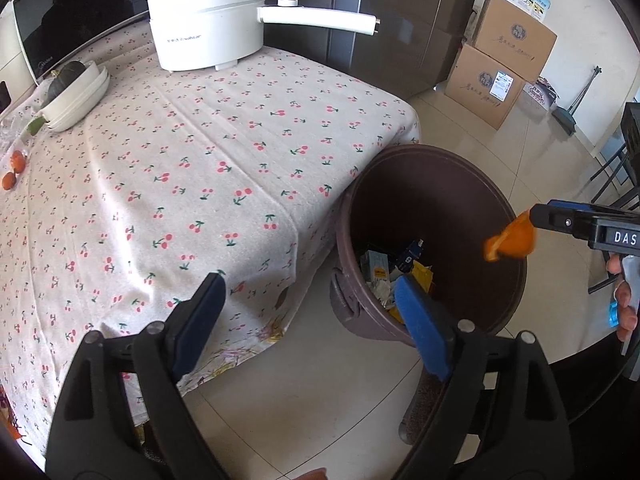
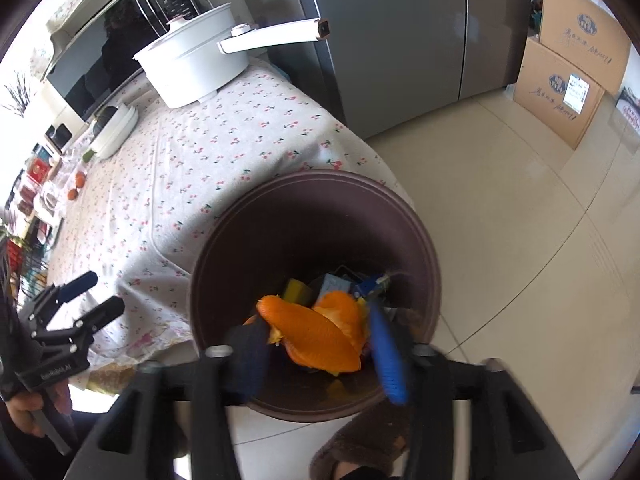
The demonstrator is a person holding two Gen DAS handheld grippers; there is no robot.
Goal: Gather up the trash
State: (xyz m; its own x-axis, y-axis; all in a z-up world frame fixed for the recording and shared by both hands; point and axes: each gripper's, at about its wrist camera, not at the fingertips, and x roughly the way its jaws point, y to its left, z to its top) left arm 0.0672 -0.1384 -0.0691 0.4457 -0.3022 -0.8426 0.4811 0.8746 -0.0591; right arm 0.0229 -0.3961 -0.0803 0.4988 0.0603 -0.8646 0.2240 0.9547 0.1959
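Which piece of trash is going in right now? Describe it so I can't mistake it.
Start at the cherry-print tablecloth; beside its corner stands the round brown trash bin on the tiled floor. Over the bin's mouth, between the open right tongs, is the orange peel. It is the only bright orange piece above the cartons and wrappers lying in the bin.

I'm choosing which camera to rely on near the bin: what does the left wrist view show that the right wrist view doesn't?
Only the left wrist view shows the orange peel from the side at the right gripper, above the brown bin.

Only the right wrist view shows the peel lying loose between that gripper's open fingers, plus the left gripper empty over the table edge.

Both show the bin holding trash, the cherry-print tablecloth and the white pot.
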